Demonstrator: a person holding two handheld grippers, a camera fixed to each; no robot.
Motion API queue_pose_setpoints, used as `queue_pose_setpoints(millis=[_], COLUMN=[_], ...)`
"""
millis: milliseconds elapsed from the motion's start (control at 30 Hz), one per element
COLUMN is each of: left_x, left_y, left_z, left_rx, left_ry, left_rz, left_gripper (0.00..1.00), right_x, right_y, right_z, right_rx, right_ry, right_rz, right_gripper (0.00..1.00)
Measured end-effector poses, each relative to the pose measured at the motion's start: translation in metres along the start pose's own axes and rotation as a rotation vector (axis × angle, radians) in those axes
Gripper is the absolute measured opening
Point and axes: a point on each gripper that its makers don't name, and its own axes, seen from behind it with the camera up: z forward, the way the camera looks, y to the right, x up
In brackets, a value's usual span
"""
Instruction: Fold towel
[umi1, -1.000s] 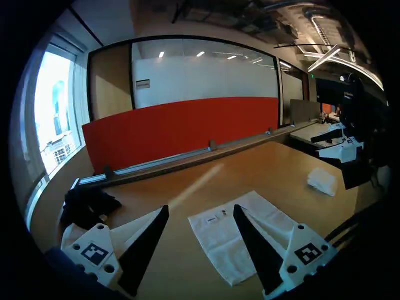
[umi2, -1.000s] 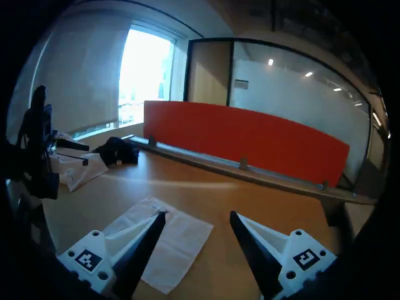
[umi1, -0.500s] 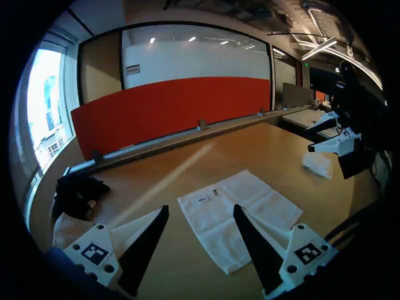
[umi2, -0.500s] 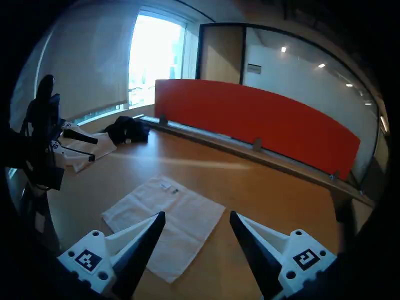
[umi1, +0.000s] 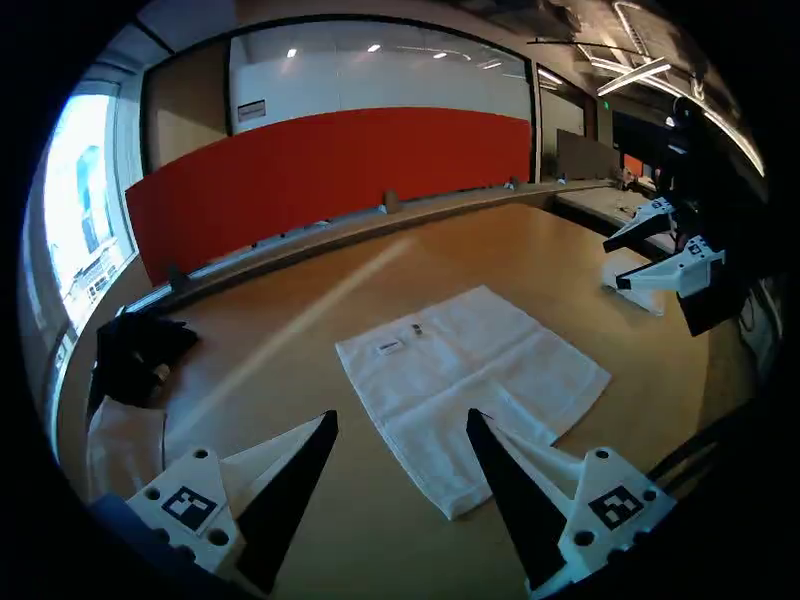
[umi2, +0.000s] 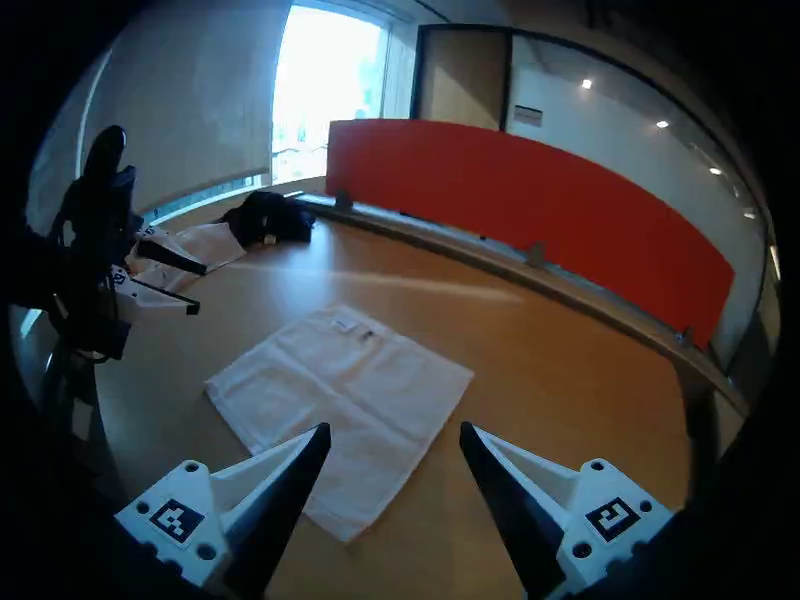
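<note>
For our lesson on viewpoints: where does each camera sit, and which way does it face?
Left gripper view: rides the left tongs, facing towel and red partition; own fingers show, right tongs far right.
Right gripper view: rides the right tongs, facing towel; own fingers show, left tongs at left.
Shared: towel, table, red partition.

The desk (umi1: 520, 250) lies bare all round the flat towel (umi1: 470, 370); a wide strip of open wood runs between it and the red divider (umi1: 330, 170) that walls the far edge; a black bundle (umi1: 135, 350) and a white cloth (umi1: 125, 450) crowd the far left corner, well apart from the towel; a small folded cloth (umi1: 640, 298) lies off to the right, near the right tongs (umi1: 611, 268); the left tongs (umi1: 400, 430) hang with jaws spread, nothing between them.
</note>
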Motion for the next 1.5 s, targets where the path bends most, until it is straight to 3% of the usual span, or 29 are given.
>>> queue_pose_setpoints(millis=[567, 1000, 1267, 1500], left_x=[-0.071, -0.107, -0.122, -0.129], left_y=[0.019, 0.033, 0.041, 0.049], left_z=[0.03, 0.037, 0.037, 0.038], left_rx=[-0.066, -0.106, -0.126, -0.144], left_ry=[-0.137, -0.211, -0.247, -0.271], left_rz=[0.014, 0.015, 0.015, 0.007], left_gripper=[0.96, 0.96, 0.96, 0.82], right_x=[-0.072, -0.116, -0.134, -0.148], right_y=[-0.018, -0.032, -0.037, -0.04], right_z=[0.027, 0.035, 0.039, 0.038], right_rx=[0.044, 0.072, 0.09, 0.108], right_ry=[-0.118, -0.197, -0.236, -0.263], right_rz=[-0.024, -0.036, -0.025, -0.021], right_gripper=[0.99, 0.99, 0.93, 0.79])
